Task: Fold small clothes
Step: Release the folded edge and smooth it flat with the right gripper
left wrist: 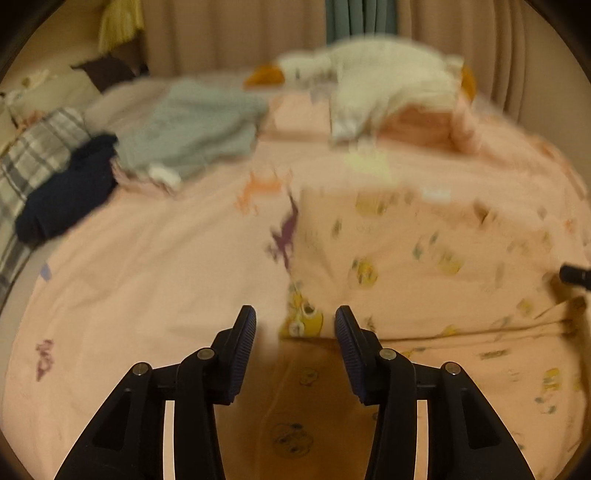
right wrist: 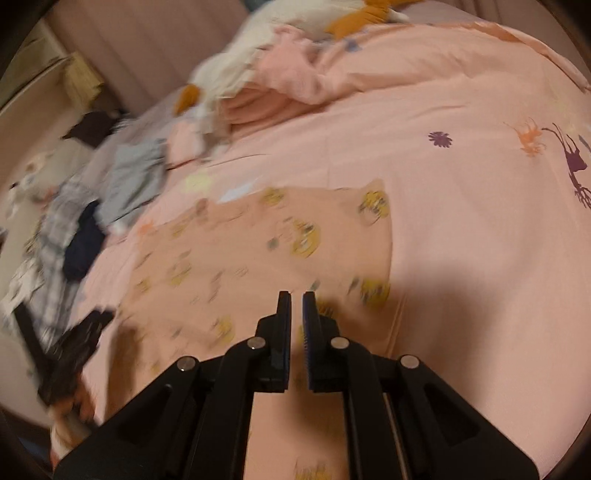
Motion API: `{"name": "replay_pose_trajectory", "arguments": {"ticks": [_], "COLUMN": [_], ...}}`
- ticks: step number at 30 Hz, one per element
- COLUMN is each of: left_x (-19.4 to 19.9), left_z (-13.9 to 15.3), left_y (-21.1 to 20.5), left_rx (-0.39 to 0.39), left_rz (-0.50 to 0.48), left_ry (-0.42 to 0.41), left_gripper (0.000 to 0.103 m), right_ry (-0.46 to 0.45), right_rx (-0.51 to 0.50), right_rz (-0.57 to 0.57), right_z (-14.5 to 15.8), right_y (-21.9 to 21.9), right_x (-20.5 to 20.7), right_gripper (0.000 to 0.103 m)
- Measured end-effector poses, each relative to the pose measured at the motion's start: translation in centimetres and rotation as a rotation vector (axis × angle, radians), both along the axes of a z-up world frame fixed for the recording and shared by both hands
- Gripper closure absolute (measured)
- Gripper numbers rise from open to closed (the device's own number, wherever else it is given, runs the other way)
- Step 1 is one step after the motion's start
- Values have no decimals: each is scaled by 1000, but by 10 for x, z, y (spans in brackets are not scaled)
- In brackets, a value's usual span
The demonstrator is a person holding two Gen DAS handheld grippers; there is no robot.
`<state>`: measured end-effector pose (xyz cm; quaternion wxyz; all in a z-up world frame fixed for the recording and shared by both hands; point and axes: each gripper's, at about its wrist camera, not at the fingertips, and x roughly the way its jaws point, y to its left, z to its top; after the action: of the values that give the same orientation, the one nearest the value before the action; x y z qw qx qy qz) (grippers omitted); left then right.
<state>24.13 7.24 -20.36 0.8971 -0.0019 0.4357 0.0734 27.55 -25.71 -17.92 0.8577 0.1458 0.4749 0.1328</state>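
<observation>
While both views are smeared with motion blur, the layout on the bed (left wrist: 147, 280) reads well enough. A pink garment printed with yellow cartoon figures (left wrist: 424, 258) lies spread flat on the pink bedcover, which carries its own purple and orange animal prints. The garment's near edge sits just ahead of the left gripper (left wrist: 295, 321), whose jaws stand moderately apart with nothing between them; a yellow-printed corner of the cloth shows in the gap beyond the tips, but the pads do not press on it. The right gripper (right wrist: 296, 301) hangs over the same garment (right wrist: 258, 251) near its lower right part, its jaws drawn almost together with only a thin slit between them, and I see no cloth pinched there.

Further up the bed, to the left, a heap of other clothes waits: a dark navy piece (left wrist: 70, 192), a pale grey-blue piece (left wrist: 199, 122) and a grey plaid cloth (left wrist: 40, 155) at the edge. At the head of the bed a white plush toy with orange parts (left wrist: 376, 81) lies across a rumpled pink blanket (left wrist: 424, 125). Beige curtains (left wrist: 229, 33) hang behind.
</observation>
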Motion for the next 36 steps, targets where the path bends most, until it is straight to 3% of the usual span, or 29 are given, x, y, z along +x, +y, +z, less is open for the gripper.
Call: {"name": "replay_pose_trajectory", "arguments": {"ticks": [1, 2, 3, 4, 7, 9, 11, 13, 14, 15, 19, 21, 23, 24, 26, 29, 32, 36], "left_x": [12, 13, 12, 14, 9, 1, -10, -20, -26, -33, -82, -109, -135, -146, -163, -188, -199, -221], "left_z": [-18, -23, -23, -22, -19, -22, -20, -15, -13, -8, 30, 45, 52, 51, 42, 13, -8, -9], "left_y": [4, 16, 23, 25, 31, 28, 28, 33, 38, 42, 45, 45, 51, 54, 63, 77, 85, 89], "left_rx": [-8, -96, -143, -147, -138, -40, -21, -63, -94, -123, -178, -176, -221, -258, -354, -491, -538, -661], "left_rz": [24, 45, 51, 33, 17, 40, 46, 88, 114, 133, 151, 149, 153, 148, 135, 184, 220, 207], "left_ry": [77, 47, 27, 45, 58, 65, 56, 61, 69, 77, -27, -75, -115, -119, -103, -28, 68, 7], "left_gripper": [54, 51, 51, 51, 51, 51, 51, 51, 51, 51, 51, 51, 42, 30, 22, 22, 22, 22], "right_ry": [29, 63, 53, 0, -40, -15, 25, 87, 110, 113, 45, -20, -55, -68, -66, -41, -6, 100], "right_rx": [-62, -116, -107, -107, -147, -136, -125, -113, -85, -32, 99, 129, 180, 209, 232, 187, 227, 295], "right_rz": [-49, -78, -72, -63, -19, -29, -57, -114, -135, -147, -148, -161, -129, -102, -51, -68, -59, -65], "right_z": [-11, -24, -33, -32, -30, -27, -24, -21, -19, -14, 23, 44, 56, 59, 59, 52, 32, -6], "right_y": [-1, 0, 0, 1, 0, -6, -15, -26, -32, -41, -62, -68, -67, -66, -62, -55, -56, -57], "right_x": [9, 15, 17, 13, 3, -3, -14, -30, -39, -49, -97, -130, -159, -175, -198, -229, -253, -272], "right_gripper": [99, 103, 103, 103, 103, 103, 103, 95, 84, 79, 69, 46, 35, 33, 32, 29, 28, 28]}}
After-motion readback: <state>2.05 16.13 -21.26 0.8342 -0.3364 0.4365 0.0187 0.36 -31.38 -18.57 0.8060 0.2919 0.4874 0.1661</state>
